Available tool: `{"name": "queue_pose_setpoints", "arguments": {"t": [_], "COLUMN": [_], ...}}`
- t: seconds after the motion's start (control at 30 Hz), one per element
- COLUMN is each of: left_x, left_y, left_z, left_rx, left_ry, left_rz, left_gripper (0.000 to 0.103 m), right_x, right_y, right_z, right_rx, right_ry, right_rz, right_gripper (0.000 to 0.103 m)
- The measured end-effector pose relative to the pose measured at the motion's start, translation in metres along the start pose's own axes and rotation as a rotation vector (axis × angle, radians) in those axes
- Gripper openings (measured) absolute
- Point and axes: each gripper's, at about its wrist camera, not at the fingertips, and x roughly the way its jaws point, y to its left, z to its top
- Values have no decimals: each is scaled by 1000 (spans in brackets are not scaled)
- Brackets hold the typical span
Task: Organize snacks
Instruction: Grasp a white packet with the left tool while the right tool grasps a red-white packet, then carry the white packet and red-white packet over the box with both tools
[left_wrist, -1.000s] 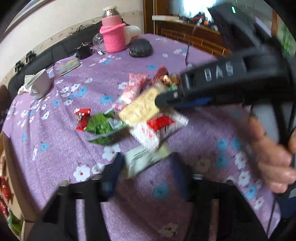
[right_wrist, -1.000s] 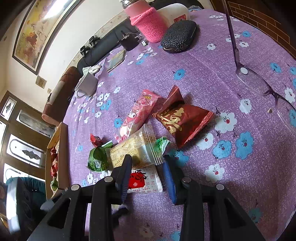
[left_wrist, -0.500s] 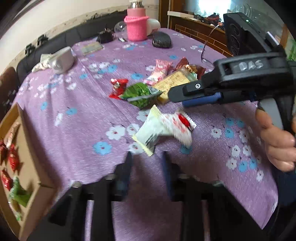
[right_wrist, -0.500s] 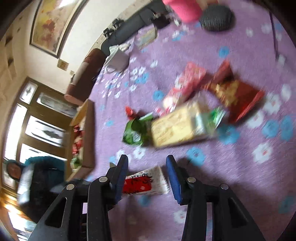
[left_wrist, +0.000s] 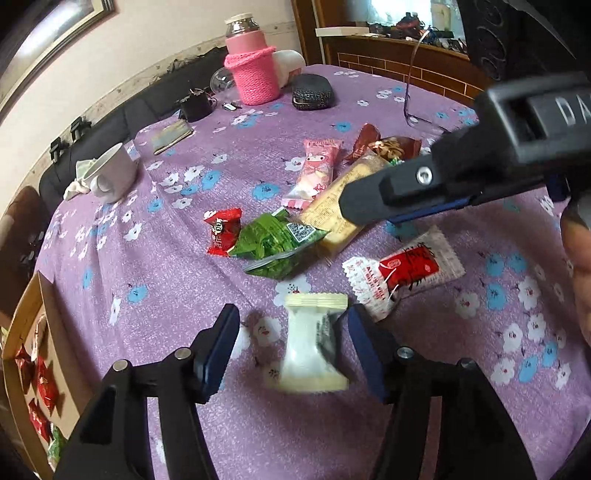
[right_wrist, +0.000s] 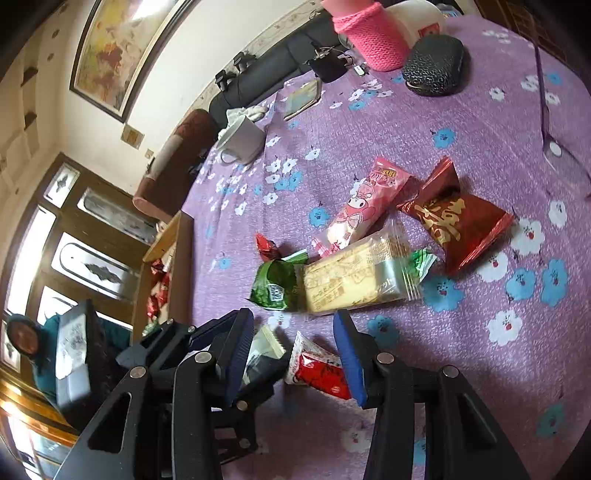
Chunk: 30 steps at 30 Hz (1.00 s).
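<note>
My left gripper (left_wrist: 291, 345) points down at the purple flowered tablecloth (left_wrist: 166, 280). Its jaws are opening, and a cream packet (left_wrist: 314, 347) sits loose between them with a gap on its left side. A red-and-white packet (right_wrist: 317, 369) lies on the cloth between the fingers of my open right gripper (right_wrist: 295, 350), which hovers above it (left_wrist: 369, 214). Behind them lie a green packet (left_wrist: 277, 240), a small red candy (left_wrist: 221, 230), a yellow cracker pack (right_wrist: 354, 280), a pink packet (right_wrist: 365, 206) and a dark red packet (right_wrist: 454, 221).
A cardboard box (left_wrist: 40, 325) with red candies stands at the table's left edge. Farther back stand a white mug (left_wrist: 110, 173), a pink knitted bottle (left_wrist: 253, 70), a black case (left_wrist: 312, 92), a notebook (left_wrist: 171, 134) and glasses (left_wrist: 410, 92). A hand (left_wrist: 580, 266) holds the right gripper.
Both pairs of jaws stand wider than a second ago. The cream packet and the red-and-white packet have come apart, each now lying between its own gripper's fingers.
</note>
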Motion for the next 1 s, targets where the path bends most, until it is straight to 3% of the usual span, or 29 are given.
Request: {"name": "queue_pose_setpoints", "arguments": {"t": [0.07,0.1,0.27,0.4,0.47,0.53,0.57,0.67,0.87,1.0], "left_x": [0,0,0,0,1,1,1,0,-10,-23], "left_y": [5,7,40,59,60,59,58,61,72,80], "left_z": [-1,-1,-8,-14,-15,-15,-15,-16,-16,-15], "left_rx": [-27,-41,-192,-272,-280,-274,-275,-301,-378,-423], "left_ry": [6,7,19,20,19,15,13,8,-50,-126], "left_rz": [-14,7,41,42,40,50,55,47,8,34], "left_gripper": [26,24,24,24,24,24,24,24,24,24], "right_x": [4,9,14,21,25,28,28,21,-16,-24], "right_y": [-1,-1,9,40,51,56,56,52,55,50], "right_z": [-1,-3,-10,-30,-43,-51,-52,-45,-30,-30], "right_rx": [-5,-7,-72,-328,-442,-524,-536,-473,-341,-274], "right_ry": [24,50,123,163,141,120,114,56,-143,-182], "right_rz": [-12,-31,-68,-228,-329,-412,-421,-386,-197,-156], "right_gripper": [49,50,52,55,55,28,27,22,22,22]}}
